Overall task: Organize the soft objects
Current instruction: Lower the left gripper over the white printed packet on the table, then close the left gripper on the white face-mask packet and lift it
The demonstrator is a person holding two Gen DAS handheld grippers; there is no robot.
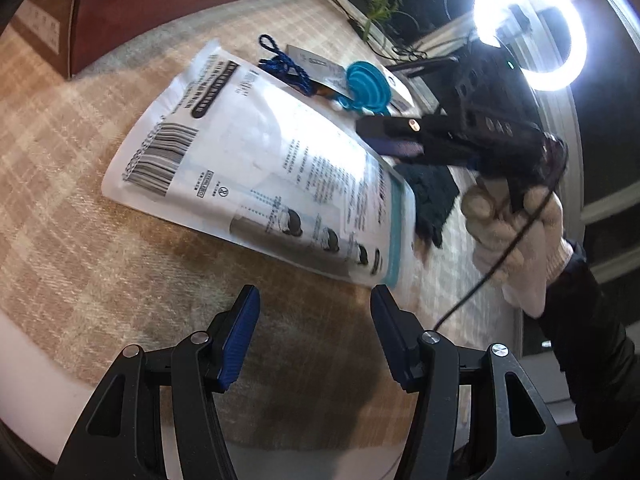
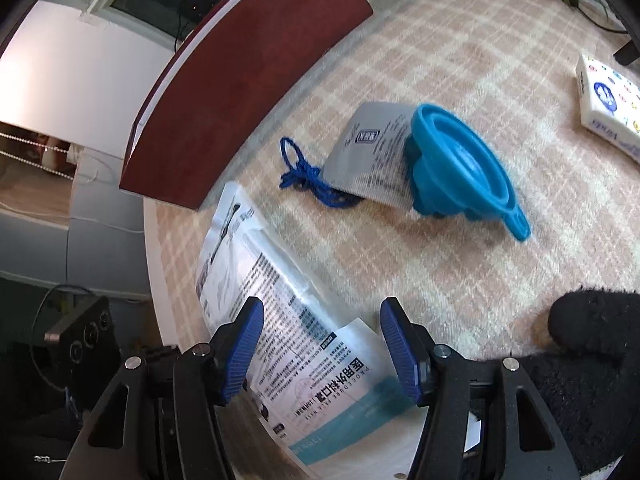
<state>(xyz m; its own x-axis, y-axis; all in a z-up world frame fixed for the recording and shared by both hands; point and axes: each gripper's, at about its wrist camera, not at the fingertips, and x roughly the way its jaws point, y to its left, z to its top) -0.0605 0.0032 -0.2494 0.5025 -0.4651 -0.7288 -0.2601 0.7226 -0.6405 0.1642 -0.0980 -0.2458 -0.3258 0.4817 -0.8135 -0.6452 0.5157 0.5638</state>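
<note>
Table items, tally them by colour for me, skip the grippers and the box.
Blue: 2, funnel and cord
White: 2, mask pack and tissue pack
Grey: 1, sachet
Black: 1, knit cloth
Total: 6

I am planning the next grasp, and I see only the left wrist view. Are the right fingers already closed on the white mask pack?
Observer: No. The right gripper stands open. The mask pack lies below the gap, not pinched.
Operator: What lies beyond the blue funnel?
Observer: A white tissue pack with coloured print, apart from the funnel.
Operator: And the blue cord?
Observer: The cord runs under the grey sachet.
</note>
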